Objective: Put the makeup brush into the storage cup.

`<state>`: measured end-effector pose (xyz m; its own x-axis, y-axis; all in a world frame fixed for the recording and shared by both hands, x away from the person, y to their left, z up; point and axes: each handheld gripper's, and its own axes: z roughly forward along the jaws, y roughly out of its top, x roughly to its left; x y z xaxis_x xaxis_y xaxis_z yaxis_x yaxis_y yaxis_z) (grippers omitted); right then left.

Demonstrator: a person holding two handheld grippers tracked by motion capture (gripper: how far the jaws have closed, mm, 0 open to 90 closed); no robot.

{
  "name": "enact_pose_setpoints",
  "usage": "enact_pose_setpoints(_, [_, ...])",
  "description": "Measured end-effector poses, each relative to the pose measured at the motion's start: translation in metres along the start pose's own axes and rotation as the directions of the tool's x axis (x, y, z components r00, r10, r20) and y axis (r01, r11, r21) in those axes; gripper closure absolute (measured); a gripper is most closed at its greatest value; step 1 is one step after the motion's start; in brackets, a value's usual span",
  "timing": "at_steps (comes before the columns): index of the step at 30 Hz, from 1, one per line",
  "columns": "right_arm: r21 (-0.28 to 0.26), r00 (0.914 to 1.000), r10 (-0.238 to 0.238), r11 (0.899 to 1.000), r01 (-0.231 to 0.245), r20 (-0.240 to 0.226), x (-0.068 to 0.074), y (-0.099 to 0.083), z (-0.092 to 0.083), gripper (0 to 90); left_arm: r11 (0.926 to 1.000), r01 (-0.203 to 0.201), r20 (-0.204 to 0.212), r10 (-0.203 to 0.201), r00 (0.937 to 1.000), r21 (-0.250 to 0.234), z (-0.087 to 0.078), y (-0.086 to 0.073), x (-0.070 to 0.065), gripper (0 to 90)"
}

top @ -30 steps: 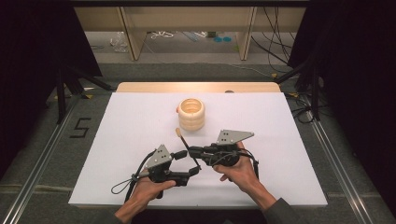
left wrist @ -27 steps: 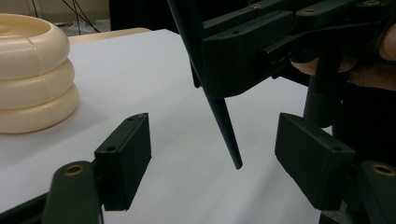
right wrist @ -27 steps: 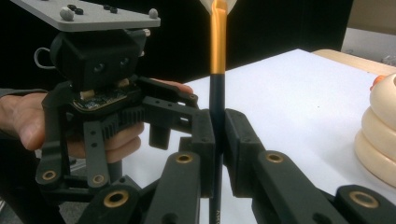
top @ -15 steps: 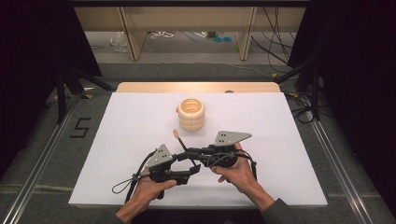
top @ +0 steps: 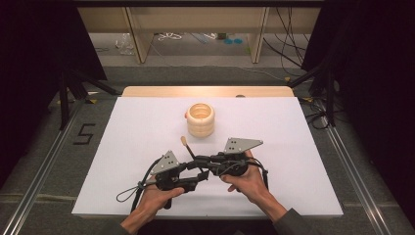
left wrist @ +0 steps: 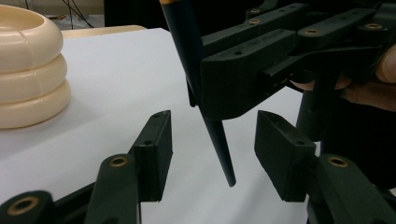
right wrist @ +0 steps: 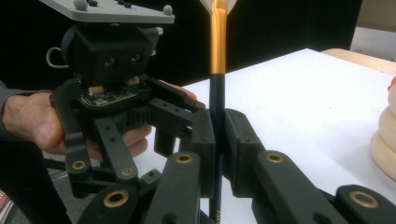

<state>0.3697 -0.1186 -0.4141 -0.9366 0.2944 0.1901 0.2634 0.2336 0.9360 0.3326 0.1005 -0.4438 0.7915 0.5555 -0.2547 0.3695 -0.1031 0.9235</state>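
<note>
2 black jaws of the right gripper (right wrist: 218, 140) clamp a slim dark brush with an orange neck (right wrist: 216, 93), whose tapered tip hangs between the left gripper's (left wrist: 212, 149) spread jaws.

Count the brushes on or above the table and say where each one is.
1. The brush is clamped upright in the right gripper, its lower tip hanging between the left gripper's open jaws, near the ribbed cream pot.

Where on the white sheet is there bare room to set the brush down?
Bare: the white sheet left of the ringed holder, and the stretch right of it toward the far-right edge. Crowded: the near middle, where the left gripper and right gripper meet around the brush.
</note>
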Motion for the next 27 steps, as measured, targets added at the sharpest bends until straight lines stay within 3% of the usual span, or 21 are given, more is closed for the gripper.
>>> enact_pose_setpoints(10, [-0.01,1.0,0.002,1.0,-0.002,0.001,0.0005,0.0,0.0004,83.6,1.0,0.008,0.006,-0.008,0.9999,-0.005,-0.001,0.0009,0.0003,52.7])
enact_pose_setpoints(12, [-0.019,1.0,0.004,1.0,-0.005,-0.003,0.0008,0.0,0.001,83.6,0.9999,-0.012,0.019,0.012,0.9998,-0.007,-0.0011,0.0015,0.0014,53.8])
enact_pose_setpoints(15, [-0.017,1.0,0.005,1.0,-0.005,-0.004,0.0008,-0.0001,0.0011,83.6,0.9999,-0.009,0.018,0.009,0.9998,-0.008,-0.0015,0.0018,0.0014,55.2])
enact_pose_setpoints(17, [-0.017,1.0,0.005,1.0,-0.005,-0.006,0.001,0.0,0.0013,83.6,0.9999,0.013,0.01,-0.013,0.9999,-0.009,-0.0018,0.0014,0.0003,56.1])
enact_pose_setpoints(23, [-0.031,0.9999,-0.014,0.999,0.014,0.003,0.0003,0.0002,0.0015,83.6,0.9999,0.012,0.015,-0.012,0.9998,-0.01,-0.002,0.0015,0.0008,58.9])
enact_pose_setpoints(26, [-0.022,0.9999,0.008,1.0,-0.008,-0.009,0.0013,0.0002,0.0011,83.6,0.9999,0.011,0.017,-0.011,0.9998,-0.012,-0.0022,0.0016,0.0012,60.4])
enact_pose_setpoints(27, [-0.034,0.9999,-0.012,0.999,0.012,-0.002,0.0004,0.0003,0.0015,83.6,0.9998,0.012,0.018,-0.012,0.9998,-0.013,-0.0022,0.0016,0.0013,60.8])
